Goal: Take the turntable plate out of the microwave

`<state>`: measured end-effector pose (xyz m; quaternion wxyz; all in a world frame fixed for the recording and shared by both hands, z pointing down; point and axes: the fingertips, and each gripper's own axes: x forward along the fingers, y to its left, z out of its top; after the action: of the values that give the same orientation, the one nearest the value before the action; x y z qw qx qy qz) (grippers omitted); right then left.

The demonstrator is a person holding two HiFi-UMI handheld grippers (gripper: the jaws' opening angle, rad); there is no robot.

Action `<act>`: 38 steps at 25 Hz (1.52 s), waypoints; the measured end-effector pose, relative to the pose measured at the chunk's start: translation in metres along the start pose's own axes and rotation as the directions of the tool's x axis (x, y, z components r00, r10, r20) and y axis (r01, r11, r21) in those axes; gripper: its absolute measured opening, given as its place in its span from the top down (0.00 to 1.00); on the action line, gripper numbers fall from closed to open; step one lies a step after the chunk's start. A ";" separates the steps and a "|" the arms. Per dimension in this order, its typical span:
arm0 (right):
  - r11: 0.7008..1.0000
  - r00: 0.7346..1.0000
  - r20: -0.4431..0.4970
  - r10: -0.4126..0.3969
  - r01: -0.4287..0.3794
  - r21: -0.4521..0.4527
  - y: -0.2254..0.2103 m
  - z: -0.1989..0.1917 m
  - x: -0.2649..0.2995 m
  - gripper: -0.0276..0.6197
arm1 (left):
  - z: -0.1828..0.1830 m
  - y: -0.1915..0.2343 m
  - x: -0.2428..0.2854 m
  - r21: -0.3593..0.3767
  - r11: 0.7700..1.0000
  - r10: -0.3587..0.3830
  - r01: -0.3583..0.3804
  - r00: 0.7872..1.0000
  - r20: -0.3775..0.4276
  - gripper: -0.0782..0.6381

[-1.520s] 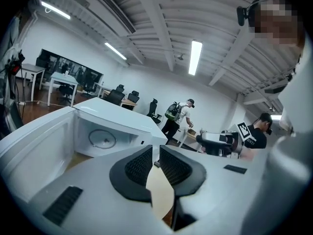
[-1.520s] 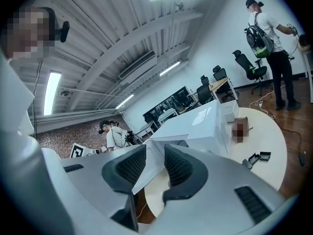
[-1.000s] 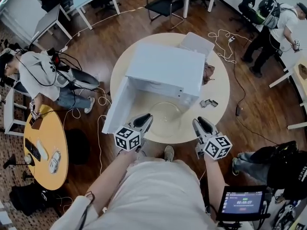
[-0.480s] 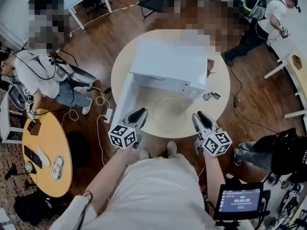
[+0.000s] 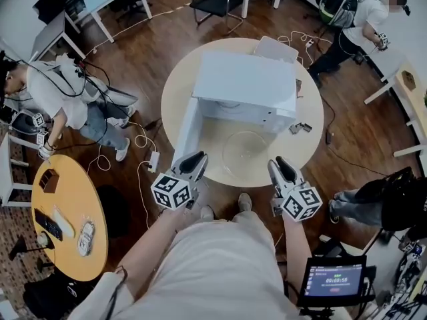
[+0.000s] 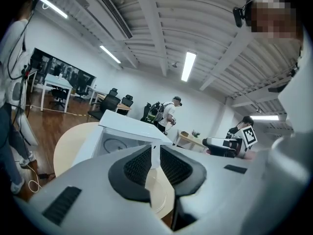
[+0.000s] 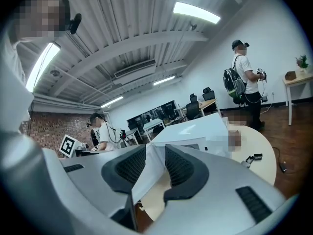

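Nearest, at the right, a screen (image 5: 335,280) glows beside the person's arm. Both grippers are held over the floor just short of the table (image 5: 313,135), pointing far toward it. The left gripper (image 5: 198,157) has its jaws all but together, with only a thin slit between the pads and nothing in it. The right gripper (image 5: 277,163) has its jaws partly apart and empty; only the white door shows beyond the gap.

The plate (image 5: 245,153) is clear glass and lies flat on the table, outside the microwave (image 5: 247,85), just in front of its open mouth. Its near rim is close to the table's near edge. It sits between the two grippers and slightly farther than their tips. Neither gripper touches it.

The door (image 5: 189,132) is swung out toward the near left, ending just beyond the left gripper. Right of the microwave, a few small dark bits (image 5: 297,128) lie on the table. A flat white box (image 5: 279,47) sits behind the microwave at the table's far edge.

At the near left stands a yellow round table (image 5: 67,185) with small items on it. Farther left, a seated person (image 5: 63,95) bends over. At the far right another person (image 5: 353,9) stands by a desk, and a black chair (image 5: 217,2) stands far beyond the table.
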<state>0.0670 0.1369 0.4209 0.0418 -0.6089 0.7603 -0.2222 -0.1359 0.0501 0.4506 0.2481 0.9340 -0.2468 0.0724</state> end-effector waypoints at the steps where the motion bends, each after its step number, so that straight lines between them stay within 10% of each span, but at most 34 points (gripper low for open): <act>1: 1.000 1.000 0.026 0.012 -0.012 0.008 0.008 0.000 -0.003 0.77 | 0.000 0.002 -0.006 0.003 1.000 -0.004 0.004 1.000 0.003 0.84; 12: 0.990 0.982 0.185 -0.027 0.001 0.138 0.028 -0.007 -0.064 0.77 | -0.011 0.000 -0.036 -0.038 0.997 -0.071 0.073 0.995 0.064 0.82; 26: 0.923 0.973 0.015 -0.228 0.212 0.321 -0.006 -0.092 -0.089 0.77 | -0.052 0.004 -0.080 -0.182 0.983 -0.017 0.026 0.998 0.052 0.82; 38: 0.973 0.988 0.035 -0.148 0.139 0.186 -0.024 -0.044 -0.125 0.78 | -0.060 -0.046 -0.044 -0.367 0.930 0.003 0.032 0.995 0.096 0.82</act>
<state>0.1063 0.2641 0.4442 0.1000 -0.6613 0.6893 -0.2787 -0.1524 0.1339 0.4717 0.4072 0.8751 -0.2606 -0.0216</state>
